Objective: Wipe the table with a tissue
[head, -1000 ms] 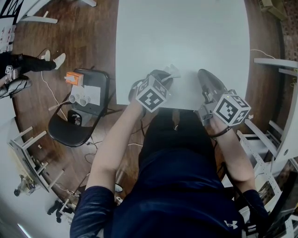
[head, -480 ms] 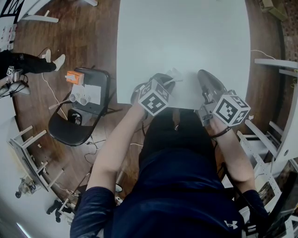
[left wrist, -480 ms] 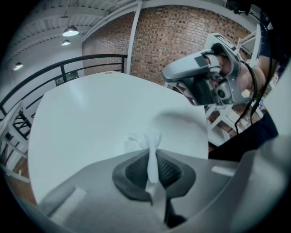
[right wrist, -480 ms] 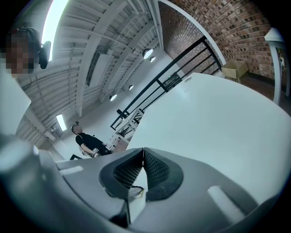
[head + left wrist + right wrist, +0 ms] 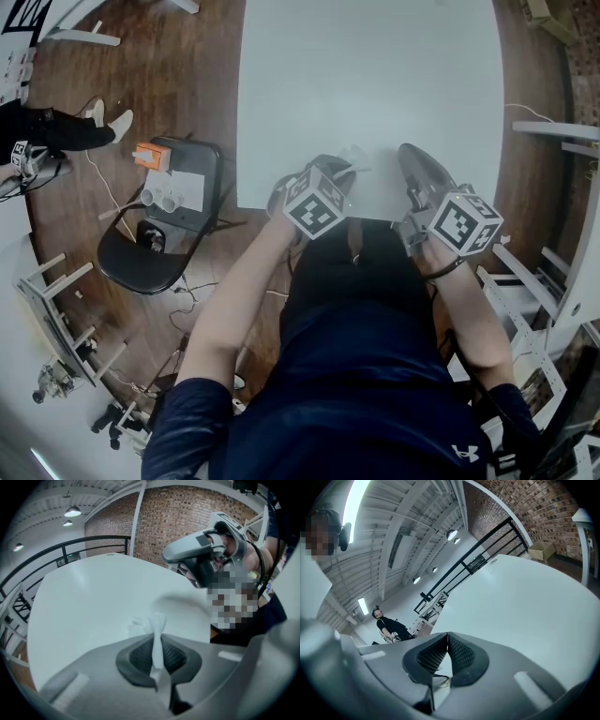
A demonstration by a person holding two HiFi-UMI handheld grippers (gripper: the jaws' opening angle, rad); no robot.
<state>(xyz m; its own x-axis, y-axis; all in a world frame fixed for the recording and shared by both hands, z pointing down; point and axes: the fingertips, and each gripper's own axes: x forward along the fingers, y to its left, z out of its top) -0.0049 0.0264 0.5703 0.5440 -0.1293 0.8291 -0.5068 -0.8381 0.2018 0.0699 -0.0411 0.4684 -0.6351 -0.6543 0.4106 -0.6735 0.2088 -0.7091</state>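
The white table (image 5: 375, 75) fills the upper middle of the head view. My left gripper (image 5: 345, 171) is at the table's near edge, shut on a white tissue (image 5: 355, 154) that pokes out ahead of its tips onto the tabletop. In the left gripper view the tissue (image 5: 157, 632) is a thin twisted strip pinched between the dark pads, its loose end lying on the table (image 5: 93, 602). My right gripper (image 5: 409, 156) rests a little to the right, pads together, holding nothing (image 5: 447, 645). It also shows in the left gripper view as the right gripper (image 5: 199, 557).
A black folding chair (image 5: 150, 253) stands on the wood floor left of the table, with an orange object (image 5: 148, 156) and white paper on it. A person (image 5: 42, 131) is at the far left. White metal frames (image 5: 562, 244) stand at the right.
My left gripper has slid slightly right and toward the table's near edge, dragging the tissue with it. The right gripper has stayed put.
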